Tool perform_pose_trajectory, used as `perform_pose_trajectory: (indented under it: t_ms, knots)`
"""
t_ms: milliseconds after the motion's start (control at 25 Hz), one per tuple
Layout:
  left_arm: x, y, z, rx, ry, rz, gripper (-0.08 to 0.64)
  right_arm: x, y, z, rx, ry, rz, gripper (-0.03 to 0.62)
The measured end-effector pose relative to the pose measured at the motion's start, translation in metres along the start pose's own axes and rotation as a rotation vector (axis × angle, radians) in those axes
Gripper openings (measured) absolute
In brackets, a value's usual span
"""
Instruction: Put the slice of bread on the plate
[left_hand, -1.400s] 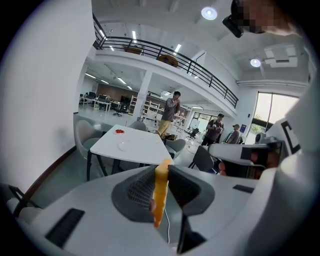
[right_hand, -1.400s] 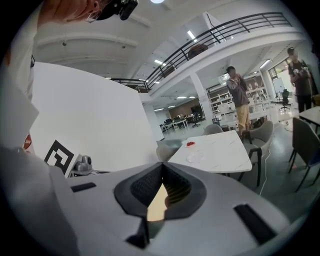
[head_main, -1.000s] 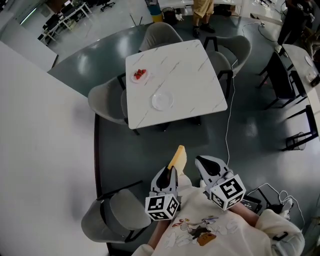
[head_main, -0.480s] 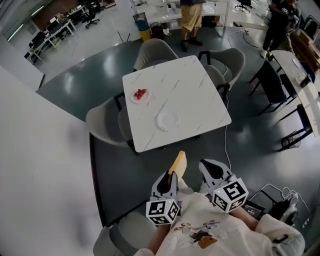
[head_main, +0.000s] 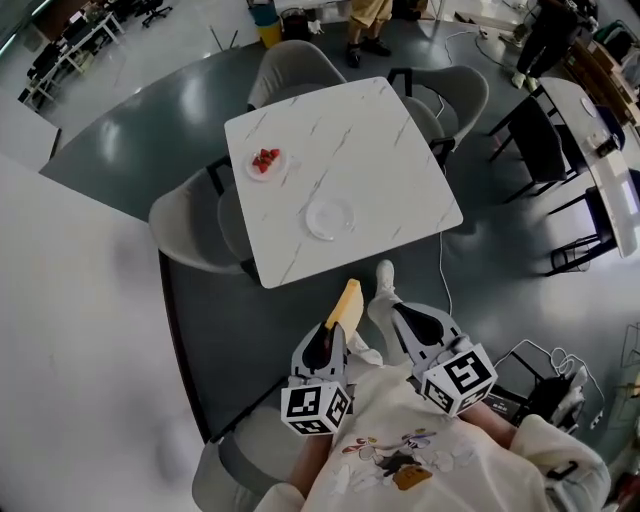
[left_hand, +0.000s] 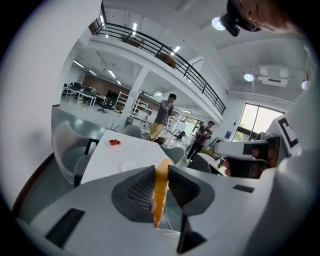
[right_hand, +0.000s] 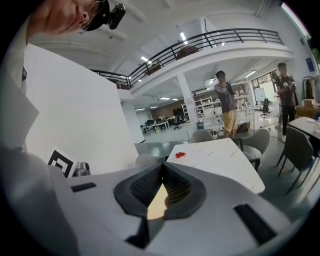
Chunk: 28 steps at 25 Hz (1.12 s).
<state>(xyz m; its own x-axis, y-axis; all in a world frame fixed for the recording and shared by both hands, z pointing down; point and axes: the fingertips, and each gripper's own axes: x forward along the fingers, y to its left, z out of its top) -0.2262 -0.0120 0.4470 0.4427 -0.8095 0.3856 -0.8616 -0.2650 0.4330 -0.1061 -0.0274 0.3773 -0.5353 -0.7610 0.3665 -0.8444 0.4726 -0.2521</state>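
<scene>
Left gripper, lower centre of head view: fingers clamped on the slice of bread. In the left gripper view the bread stood on edge between the pads and stuck out past the tips. It was over the dark floor, below the near edge of the table, not on it, and well apart from the plate.

Right gripper, just right of the left one: jaws together with the tips touching, nothing clamped. A tan patch showed in the gap under the tips in the right gripper view; couldn't tell what it was.

The plate was empty, sitting in the lower middle of the white marble tabletop at frame centre. A second small plate with red fruit was near the table's left corner. Grey chairs stood round the table. A person in tan shorts stood at the top edge.
</scene>
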Motion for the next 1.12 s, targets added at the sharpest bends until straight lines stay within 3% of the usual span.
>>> perform_pose_trajectory:
  t_ms: [400, 600, 1120]
  knots:
    - [0.051, 0.022, 0.037, -0.009, 0.001, 0.085, 0.086, 0.071, -0.032, 0.036, -0.02, 0.005, 0.108, 0.005]
    - [0.095, 0.027, 0.043, -0.085, 0.032, 0.078, 0.086, 0.097, -0.062, 0.055, -0.013, -0.011, 0.126, 0.006]
    - [0.178, 0.033, 0.059, -0.048, 0.073, 0.151, 0.086, 0.153, -0.128, 0.07, 0.02, 0.014, 0.221, 0.006]
